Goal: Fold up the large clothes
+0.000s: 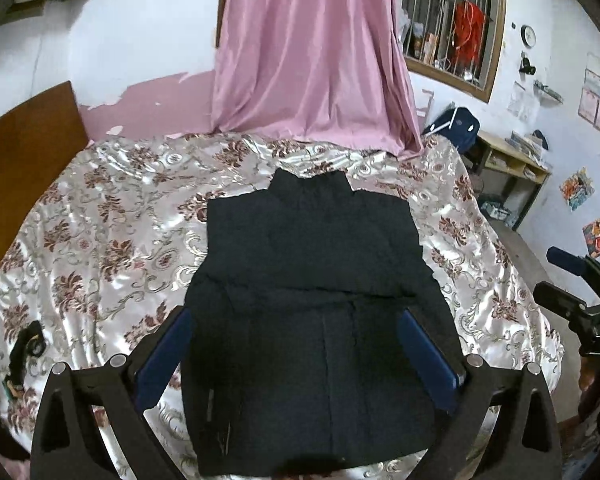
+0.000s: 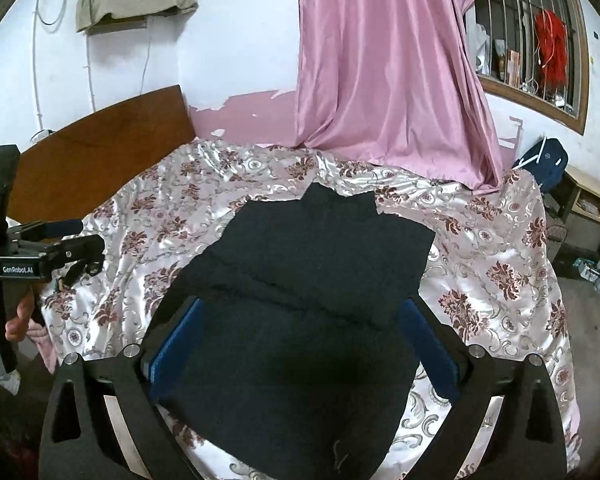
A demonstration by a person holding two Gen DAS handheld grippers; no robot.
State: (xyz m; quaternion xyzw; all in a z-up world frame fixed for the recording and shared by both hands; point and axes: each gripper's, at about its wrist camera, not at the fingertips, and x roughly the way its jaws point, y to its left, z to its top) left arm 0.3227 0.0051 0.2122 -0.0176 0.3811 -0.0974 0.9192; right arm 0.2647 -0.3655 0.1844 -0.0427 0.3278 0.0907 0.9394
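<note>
Dark garment (image 1: 316,304) spread flat mid-frame on floral bed cover (image 1: 100,240), sleeves folded inward, collar toward pink curtain (image 1: 312,60) above. Left hand-held gripper (image 1: 296,328) and right hand-held gripper (image 2: 304,320) both spread wide above garment, gripping nothing.

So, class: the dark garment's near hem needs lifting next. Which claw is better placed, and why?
Hard to separate. The left claw and the right claw both hang open above the dark garment, empty. Slight edge left: its view is squarer to the hem.
</note>
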